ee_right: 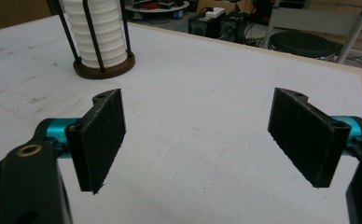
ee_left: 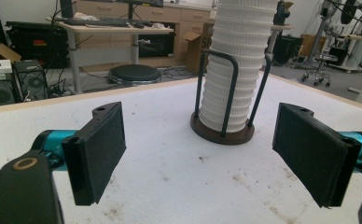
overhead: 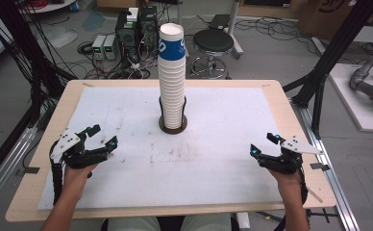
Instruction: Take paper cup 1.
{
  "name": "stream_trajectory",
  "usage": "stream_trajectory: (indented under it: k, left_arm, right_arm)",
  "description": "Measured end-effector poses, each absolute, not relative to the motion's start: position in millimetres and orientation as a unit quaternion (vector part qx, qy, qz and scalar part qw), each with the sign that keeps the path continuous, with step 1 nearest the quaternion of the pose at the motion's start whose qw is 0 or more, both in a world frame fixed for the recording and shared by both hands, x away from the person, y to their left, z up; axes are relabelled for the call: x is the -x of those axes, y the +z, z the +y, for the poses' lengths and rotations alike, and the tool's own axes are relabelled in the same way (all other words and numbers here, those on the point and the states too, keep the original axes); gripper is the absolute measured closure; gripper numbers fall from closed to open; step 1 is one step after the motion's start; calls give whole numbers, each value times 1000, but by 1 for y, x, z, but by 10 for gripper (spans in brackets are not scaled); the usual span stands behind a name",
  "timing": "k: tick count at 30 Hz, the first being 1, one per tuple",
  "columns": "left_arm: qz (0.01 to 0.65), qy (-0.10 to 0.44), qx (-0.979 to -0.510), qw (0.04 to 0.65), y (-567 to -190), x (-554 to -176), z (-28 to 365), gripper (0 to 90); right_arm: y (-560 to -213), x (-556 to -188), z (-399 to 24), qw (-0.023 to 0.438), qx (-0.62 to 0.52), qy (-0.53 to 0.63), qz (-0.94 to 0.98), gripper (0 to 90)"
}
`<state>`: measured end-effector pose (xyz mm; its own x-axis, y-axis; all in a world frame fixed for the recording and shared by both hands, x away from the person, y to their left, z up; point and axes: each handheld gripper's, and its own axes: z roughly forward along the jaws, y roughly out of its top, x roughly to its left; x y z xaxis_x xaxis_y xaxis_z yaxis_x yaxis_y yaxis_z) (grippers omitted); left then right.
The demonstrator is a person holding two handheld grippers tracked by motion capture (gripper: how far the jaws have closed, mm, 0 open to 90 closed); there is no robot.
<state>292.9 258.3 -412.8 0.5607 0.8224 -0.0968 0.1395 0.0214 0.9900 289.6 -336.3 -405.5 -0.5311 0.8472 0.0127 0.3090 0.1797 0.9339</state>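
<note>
A tall stack of white paper cups (overhead: 172, 82), the top one banded blue, stands in a round dark brown holder (overhead: 173, 126) with thin black upright rods at the table's middle back. The stack (ee_left: 235, 65) rises ahead of my left gripper's jaws, slightly right. In the right gripper view the stack (ee_right: 97, 32) sits at the upper left. My left gripper (overhead: 103, 136) rests low at the table's left front, open, nothing between its pads (ee_left: 100, 149). My right gripper (overhead: 261, 145) sits at the right front, open and empty too, pads (ee_right: 102, 135) wide apart.
A white mat (overhead: 213, 159) with faint brown stains covers the wooden table (overhead: 290, 115). Beyond the far edge stand a black stool (overhead: 213, 43), computer boxes (overhead: 136, 26) and loose cables on the floor. Black frame posts (overhead: 329, 62) flank the table.
</note>
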Motion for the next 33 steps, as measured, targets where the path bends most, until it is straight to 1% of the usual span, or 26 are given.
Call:
stream_trajectory:
  k: [11, 19, 26, 30, 33]
  left_arm:
    - [389, 265, -638, 610, -415, -298, 255, 170]
    - [379, 251, -626, 634, -405, -293, 256, 169]
    - [374, 245, -633, 632, -404, -293, 251, 169]
    - [369, 239, -632, 638, -397, -300, 249, 170]
    - [360, 231, -630, 648, -383, -308, 248, 169]
  right_arm:
    - [-409, -292, -341, 267, -404, 499, 718, 194]
    - [-408, -289, -339, 266, -406, 498, 719, 194]
    - [-406, -286, -334, 264, -399, 499, 723, 194]
    - [-406, -286, -334, 258, -399, 502, 722, 194]
    - [-407, -286, -333, 252, -402, 499, 725, 194]
